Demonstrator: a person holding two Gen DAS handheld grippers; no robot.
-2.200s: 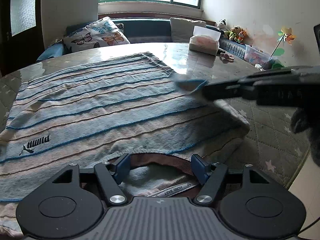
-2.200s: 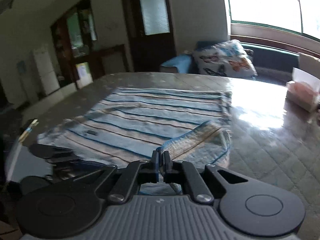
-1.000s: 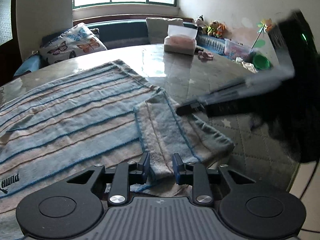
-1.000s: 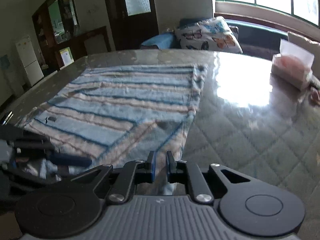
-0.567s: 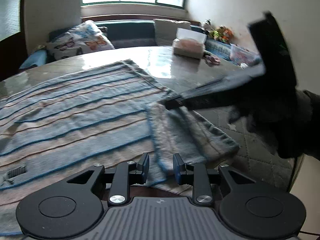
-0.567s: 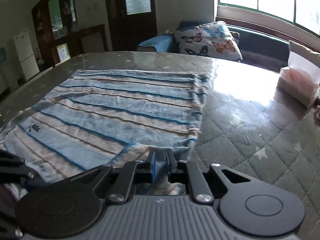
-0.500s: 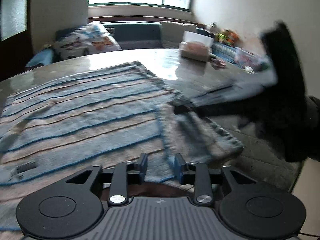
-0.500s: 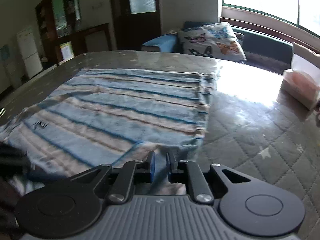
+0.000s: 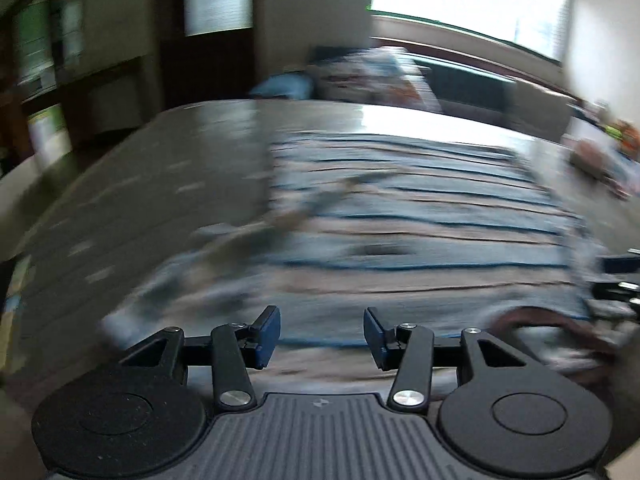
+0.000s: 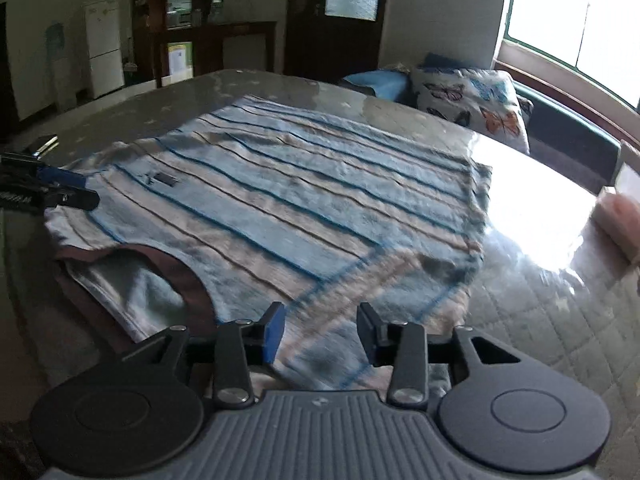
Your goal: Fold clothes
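On the quilted grey tabletop (image 10: 560, 320) the blue-and-beige striped knit top (image 10: 320, 200) lies flat, one sleeve folded in; your left gripper (image 9: 320, 334) and right gripper (image 10: 320, 330) gape empty, so pinch the other sleeve's edge squarely

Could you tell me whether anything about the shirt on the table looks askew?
Only the near sleeve of the striped shirt: folded in over the body, its stripes cross the others at an angle. The left view is too blurred to add more.

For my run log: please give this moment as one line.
left gripper open | right gripper open | striped shirt flat on table, sleeve folded in
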